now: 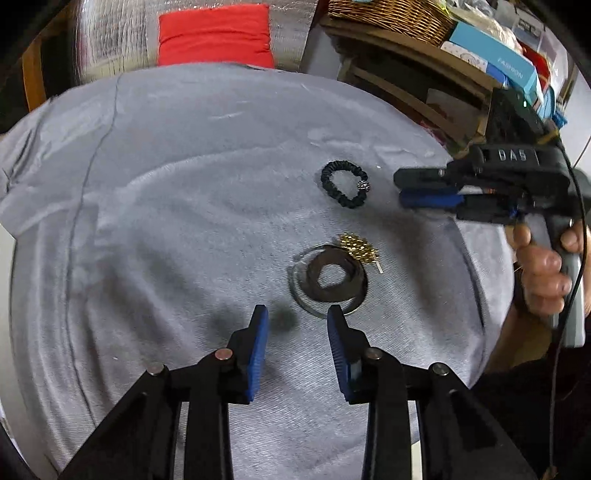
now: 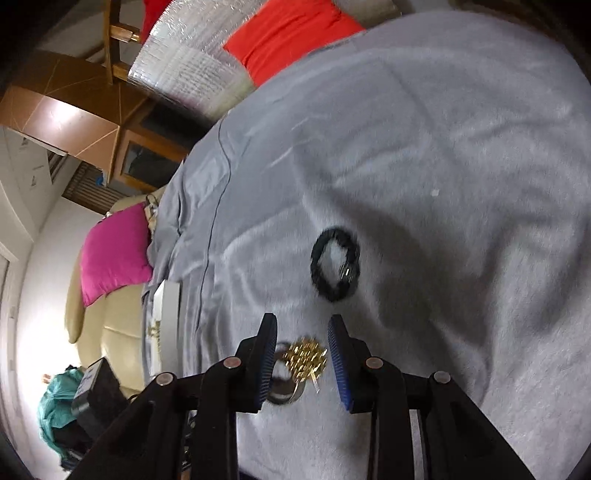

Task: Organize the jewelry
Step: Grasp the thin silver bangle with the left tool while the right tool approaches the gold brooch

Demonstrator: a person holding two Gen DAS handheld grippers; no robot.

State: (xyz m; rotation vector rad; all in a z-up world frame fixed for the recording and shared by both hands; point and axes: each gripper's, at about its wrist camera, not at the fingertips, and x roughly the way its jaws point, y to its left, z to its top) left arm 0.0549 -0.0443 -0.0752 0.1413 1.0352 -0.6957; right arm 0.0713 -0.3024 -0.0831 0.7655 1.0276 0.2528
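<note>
grey cloth (image 1: 184, 184), red cushion (image 1: 214, 35), wicker basket (image 1: 391, 14), pink cushion (image 2: 114, 254)

Black scrunchie (image 1: 345, 184), gold clip (image 1: 359, 250), grey cloth (image 1: 184, 203), red cushion (image 1: 216, 35), magenta pillow (image 2: 112, 254)

On the gray cloth (image 1: 166, 192), the left gripper (image 1: 297, 325) hangs with its blue fingers wide apart near a glass dish (image 1: 327, 282) holding a dark band, with a gold piece (image 1: 357, 248) and a black scrunchie (image 1: 345, 183) beyond.
</note>
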